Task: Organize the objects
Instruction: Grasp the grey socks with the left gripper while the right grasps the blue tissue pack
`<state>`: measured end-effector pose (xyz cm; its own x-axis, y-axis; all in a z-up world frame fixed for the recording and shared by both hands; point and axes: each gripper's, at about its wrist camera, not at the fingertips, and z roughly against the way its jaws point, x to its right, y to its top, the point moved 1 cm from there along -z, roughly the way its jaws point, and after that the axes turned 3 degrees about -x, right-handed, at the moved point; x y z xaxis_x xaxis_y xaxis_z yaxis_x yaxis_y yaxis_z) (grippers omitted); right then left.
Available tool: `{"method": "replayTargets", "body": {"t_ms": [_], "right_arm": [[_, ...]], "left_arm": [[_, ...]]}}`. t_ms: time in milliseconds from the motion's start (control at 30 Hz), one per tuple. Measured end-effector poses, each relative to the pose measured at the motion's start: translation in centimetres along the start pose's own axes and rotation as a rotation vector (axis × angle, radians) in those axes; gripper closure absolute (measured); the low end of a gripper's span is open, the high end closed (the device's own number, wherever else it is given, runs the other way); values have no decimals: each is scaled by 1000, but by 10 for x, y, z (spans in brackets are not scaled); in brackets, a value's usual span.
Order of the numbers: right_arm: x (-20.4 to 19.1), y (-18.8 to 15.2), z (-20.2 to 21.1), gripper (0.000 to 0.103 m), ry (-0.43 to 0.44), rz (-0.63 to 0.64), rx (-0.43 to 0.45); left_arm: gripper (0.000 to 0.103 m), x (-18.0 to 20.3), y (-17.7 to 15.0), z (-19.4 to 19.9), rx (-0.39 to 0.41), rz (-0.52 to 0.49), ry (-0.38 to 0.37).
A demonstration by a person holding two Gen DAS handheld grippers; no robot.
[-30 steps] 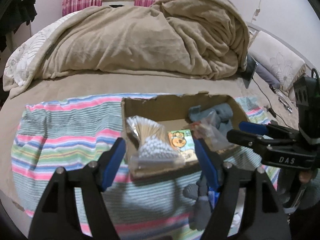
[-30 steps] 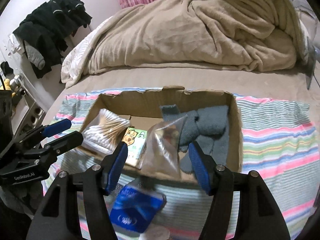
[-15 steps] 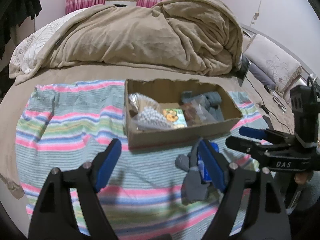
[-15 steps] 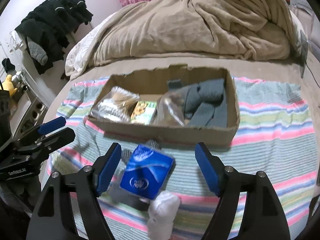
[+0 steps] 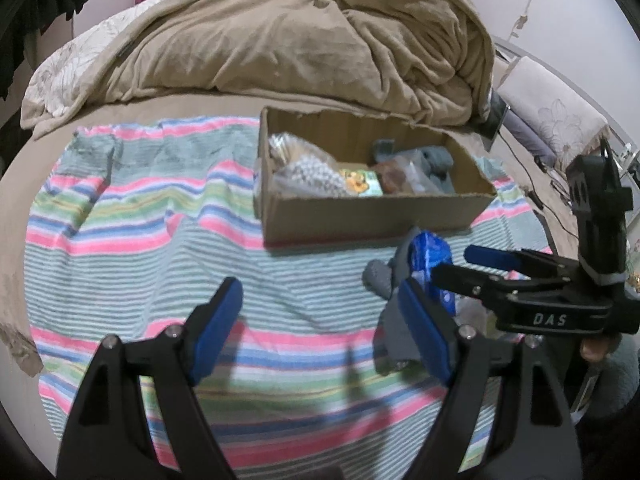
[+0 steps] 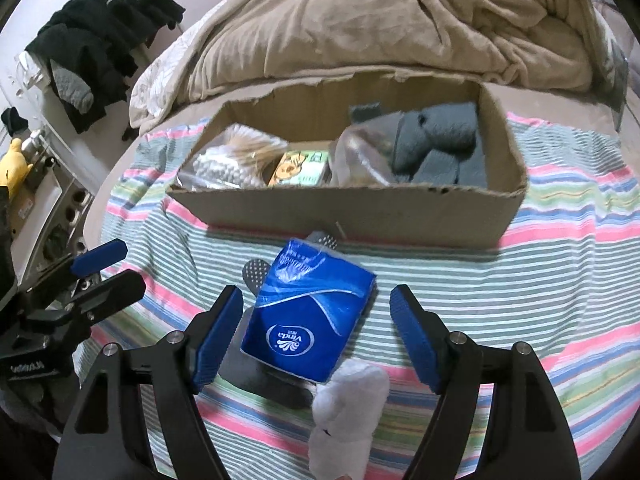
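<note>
Tan bedding (image 5: 304, 40) is heaped at the far end of the bed, with a striped cloth (image 5: 132, 216) spread flat in front of it. On the cloth stands a cardboard box (image 6: 360, 212), open at the top, holding a bag of cotton swabs (image 6: 236, 156) at its left, a small printed packet (image 6: 300, 166) beside that, a clear plastic bag (image 6: 360, 152) in the middle and grey socks (image 6: 440, 140) at its right. Just in front of the box a blue tissue pack (image 6: 312, 312) lies on a dark grey sock (image 6: 264, 372), with a white sock (image 6: 348, 412) touching its near corner. Right gripper (image 6: 316, 336) stands with jaws wide apart, straddling the tissue pack and gripping nothing. Left gripper (image 5: 320, 328) hangs over bare cloth to the left, jaws likewise wide apart and empty.
</note>
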<state>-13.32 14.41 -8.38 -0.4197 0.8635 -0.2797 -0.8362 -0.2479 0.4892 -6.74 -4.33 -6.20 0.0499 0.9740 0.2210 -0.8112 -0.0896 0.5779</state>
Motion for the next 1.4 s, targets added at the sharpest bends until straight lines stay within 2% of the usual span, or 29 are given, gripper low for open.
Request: {"method": "replayTargets", "body": {"t_ms": [233,300,467,633,833,867,900,967,1100,1400], "right_arm": [[-2,-4,-18,26,1,-1,-24],[-3,-4,-19,38,3,10,-26],[3,-5,-9,45,9,28,-16],[14,-6,8,45,14,21,18],[26,-7,20,45,38,8,41],[28,-6,22,45,42,4,46],[32,-6,24,45,48,-2,51],[36,-5,27,45,52,-9,59],[48,-4,34,45,49,-32,75],[61,2,57,45,29,-41,129]], "left_arm": [[22,2,-5,-12,-30,0,0],[22,5,-6,-15,-37,1,1],[22,18,-7,-28,-60,-14,-17],[22,39,-9,-44,-93,-53,-46],[23,62,-11,-69,-133,-116,-40],[27,66,-12,-74,-142,-132,-33],[38,69,-12,-78,-151,-142,-30],[51,73,-14,-86,-167,-158,-30],[68,73,-12,-90,-154,-157,-52],[72,74,-4,-60,-102,-136,-109]]}}
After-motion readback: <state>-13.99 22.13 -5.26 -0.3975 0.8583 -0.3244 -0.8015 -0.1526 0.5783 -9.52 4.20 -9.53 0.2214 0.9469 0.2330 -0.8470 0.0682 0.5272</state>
